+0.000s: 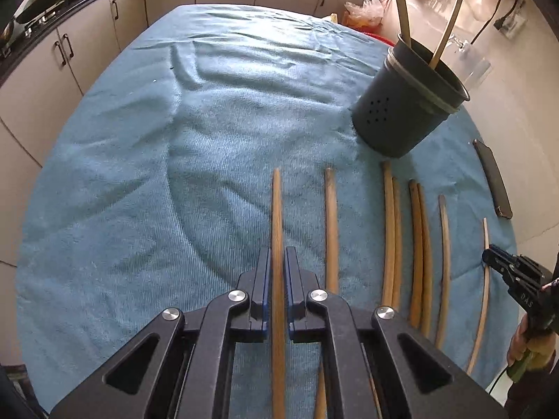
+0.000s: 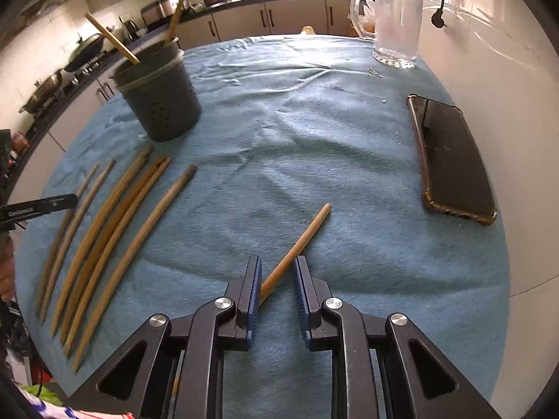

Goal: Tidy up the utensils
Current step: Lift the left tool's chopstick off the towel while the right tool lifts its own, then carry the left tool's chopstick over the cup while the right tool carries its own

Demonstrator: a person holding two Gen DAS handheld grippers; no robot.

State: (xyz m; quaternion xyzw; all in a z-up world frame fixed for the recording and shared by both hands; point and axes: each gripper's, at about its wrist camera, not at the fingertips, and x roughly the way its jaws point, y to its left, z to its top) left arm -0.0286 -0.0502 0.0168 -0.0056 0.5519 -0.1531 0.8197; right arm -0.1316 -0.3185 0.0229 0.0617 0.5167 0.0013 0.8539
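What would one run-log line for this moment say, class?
left gripper: closing around leftmost chopstick, grip unclear | right gripper: open over stray chopstick | holder: two chopsticks inside | towel: rest lying in row
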